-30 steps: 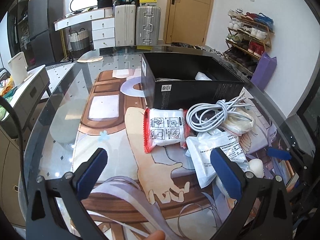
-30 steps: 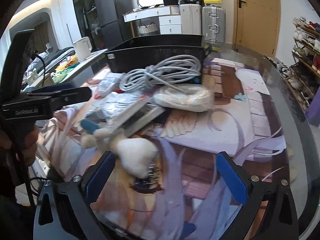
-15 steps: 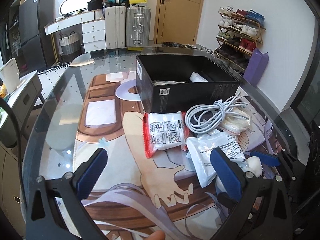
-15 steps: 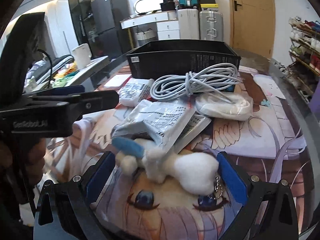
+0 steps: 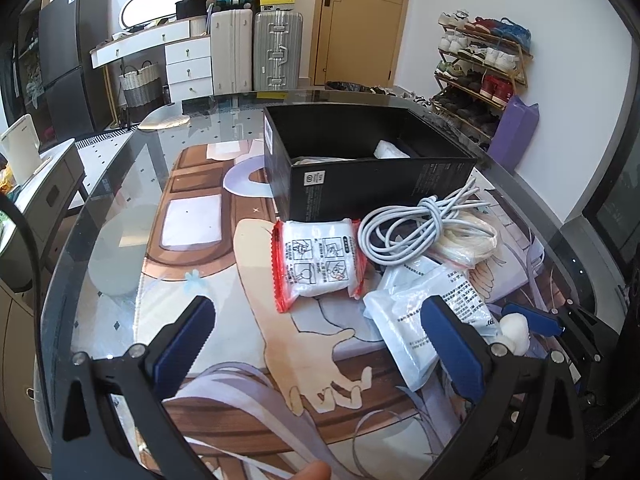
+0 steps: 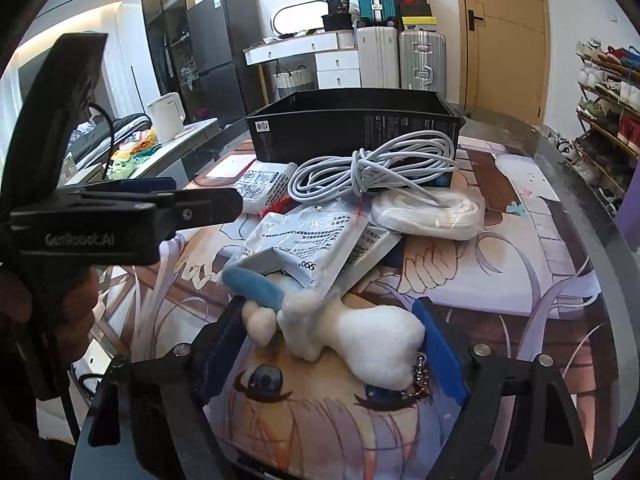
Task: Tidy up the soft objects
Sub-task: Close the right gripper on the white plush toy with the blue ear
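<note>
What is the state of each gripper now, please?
Left gripper: open, holding nothing.
Right gripper: jaws just closing around the white plush toy; a firm grip cannot be told.

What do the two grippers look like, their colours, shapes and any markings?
Both are black plastic frames with silver screws and two flat blue pads. The left gripper, seen from the side in the right view, carries pale "GenRobot.AI" lettering and a thin black cable. The right gripper shows no marking.

suitcases | shoe rack | door | kettle
</note>
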{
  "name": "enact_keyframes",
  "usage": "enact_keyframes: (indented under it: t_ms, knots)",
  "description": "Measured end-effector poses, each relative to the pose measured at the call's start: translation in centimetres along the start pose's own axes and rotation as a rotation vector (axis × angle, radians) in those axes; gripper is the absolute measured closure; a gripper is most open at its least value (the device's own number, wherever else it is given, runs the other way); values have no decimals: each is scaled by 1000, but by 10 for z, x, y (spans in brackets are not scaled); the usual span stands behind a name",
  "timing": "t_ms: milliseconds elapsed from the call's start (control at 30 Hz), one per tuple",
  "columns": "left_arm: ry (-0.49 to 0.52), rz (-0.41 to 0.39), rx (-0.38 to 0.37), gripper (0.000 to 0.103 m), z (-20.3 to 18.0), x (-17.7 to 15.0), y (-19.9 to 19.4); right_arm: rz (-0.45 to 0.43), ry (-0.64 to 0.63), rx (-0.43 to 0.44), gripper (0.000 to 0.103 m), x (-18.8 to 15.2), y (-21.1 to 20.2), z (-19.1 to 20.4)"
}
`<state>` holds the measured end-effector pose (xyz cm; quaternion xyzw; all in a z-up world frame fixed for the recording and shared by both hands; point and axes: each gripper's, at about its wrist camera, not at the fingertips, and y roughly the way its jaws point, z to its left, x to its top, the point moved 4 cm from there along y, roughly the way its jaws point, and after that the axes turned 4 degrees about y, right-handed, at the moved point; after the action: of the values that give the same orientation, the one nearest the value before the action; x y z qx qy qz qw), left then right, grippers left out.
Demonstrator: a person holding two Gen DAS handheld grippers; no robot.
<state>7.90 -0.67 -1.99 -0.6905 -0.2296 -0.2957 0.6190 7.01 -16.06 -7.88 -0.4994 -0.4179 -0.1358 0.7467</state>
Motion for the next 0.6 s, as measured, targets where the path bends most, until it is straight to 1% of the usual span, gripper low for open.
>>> enact_keyframes:
  t_ms: [67,167,300,367,467,600]
  knots:
    - [2,3,0,0,-3,0,0,-4,-4,1,21,-2,-3,-2]
    - [6,17,-25,0,-10,-1,1,-17,-12,1,21,-4,-9,-4]
    - [-3,65,-98,0,-25,-1,9,-18,-13,-2,21,-8,-11,-8]
    - [-20,91,-148,0,-33,0,14,-20,-17,0,21,-9,-12,-8]
    - [-21,109,-163,0,-42,3,18,-24,-22,6,21,-10,-12,-7]
    - [13,151,-147,0,-56,4,27,-29,-45,2,21,-12,-12,-4]
